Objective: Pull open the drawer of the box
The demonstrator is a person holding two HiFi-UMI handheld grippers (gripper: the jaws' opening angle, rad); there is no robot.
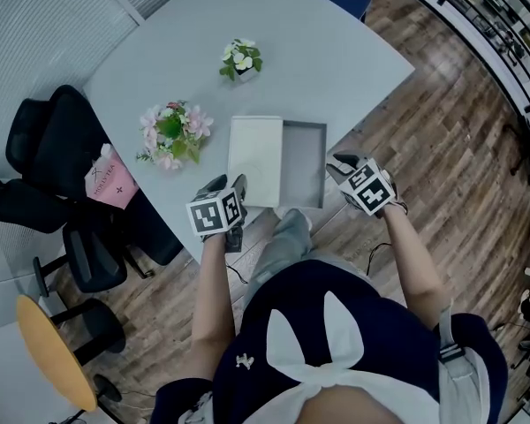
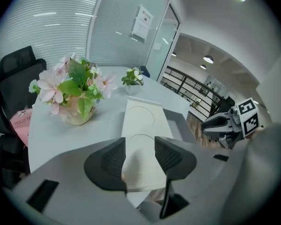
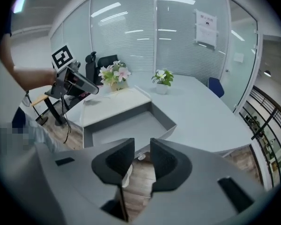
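Observation:
A flat white box (image 1: pixel 256 160) lies near the front edge of the pale table (image 1: pixel 336 69). Its grey drawer (image 1: pixel 303 168) stands pulled out to the right and looks bare inside. My left gripper (image 1: pixel 219 185) hovers off the box's near left corner. In the left gripper view the box (image 2: pixel 143 121) shows beyond the left gripper (image 2: pixel 139 161), whose jaws are open with nothing between them. My right gripper (image 1: pixel 340 166) hangs just off the drawer's near right corner. Seen from the right gripper (image 3: pixel 142 161), the drawer (image 3: pixel 126 125) lies ahead; the jaws are open and hold nothing.
A pot of pink flowers (image 1: pixel 172 133) stands left of the box, a small white-flowered plant (image 1: pixel 241 59) farther back. Black office chairs (image 1: pixel 62 148) and a pink bag (image 1: pixel 110 179) sit left of the table. Wooden floor (image 1: pixel 442 148) lies beyond the table's edge.

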